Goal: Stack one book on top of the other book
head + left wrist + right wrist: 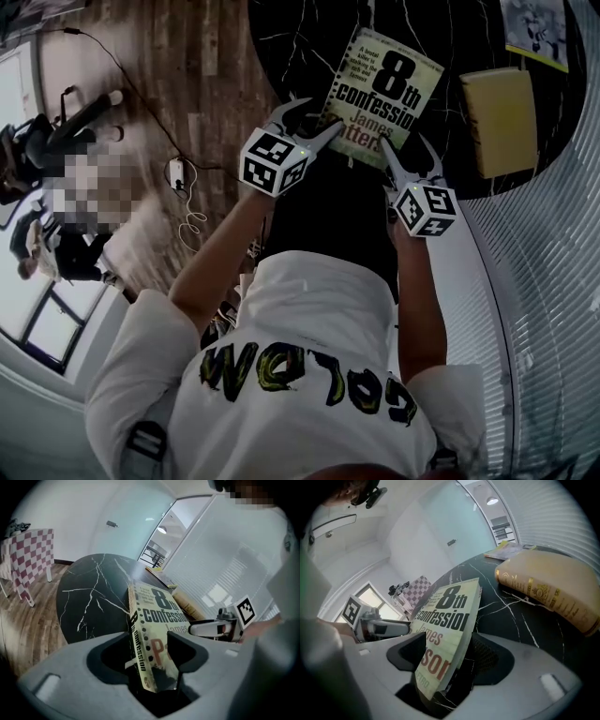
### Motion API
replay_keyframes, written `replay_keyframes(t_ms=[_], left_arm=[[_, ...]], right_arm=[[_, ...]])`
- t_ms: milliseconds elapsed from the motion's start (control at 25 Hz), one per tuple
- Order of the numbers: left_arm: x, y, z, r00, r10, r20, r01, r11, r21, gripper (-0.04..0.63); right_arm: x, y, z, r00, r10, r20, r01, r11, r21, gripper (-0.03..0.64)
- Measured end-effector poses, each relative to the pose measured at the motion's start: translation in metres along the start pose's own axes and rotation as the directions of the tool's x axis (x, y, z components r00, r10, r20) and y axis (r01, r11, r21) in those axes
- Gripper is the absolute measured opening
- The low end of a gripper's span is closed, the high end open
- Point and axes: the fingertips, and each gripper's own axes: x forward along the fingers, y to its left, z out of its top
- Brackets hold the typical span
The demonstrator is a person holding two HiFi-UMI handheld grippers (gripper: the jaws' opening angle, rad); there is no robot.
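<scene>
Two books on one black marble desk point(300, 47), two grippers at the nearer book.
The left hand-held gripper point(317, 117) and the right hand-held gripper point(408, 150) are both released, jaws wide, each with a near corner of the paperback point(384, 94) loose between them. The tan book point(500, 120) lies flat, apart, to the paperback's right.
</scene>
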Motion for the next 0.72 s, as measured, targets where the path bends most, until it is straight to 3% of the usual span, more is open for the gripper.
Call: replay_keyframes(t_ms=[200, 720], left_arm=[[0.006, -0.0003, -0.0068, 1.0, 0.003, 0.004, -0.002, 1.0, -0.022, 0.248], [0.0065, -0.0066, -0.0079, 1.0, 0.013, 0.003, -0.013, 0.998, -0.057, 0.209]], right_arm=[[0.0056, 0.0018, -0.0046, 0.999, 0.042, 0.001, -0.042, 0.999, 0.026, 0.236], [0.0034, 0.0008, -0.0041, 0.999, 0.025, -0.02, -0.025, 1.0, 0.019, 0.221]])
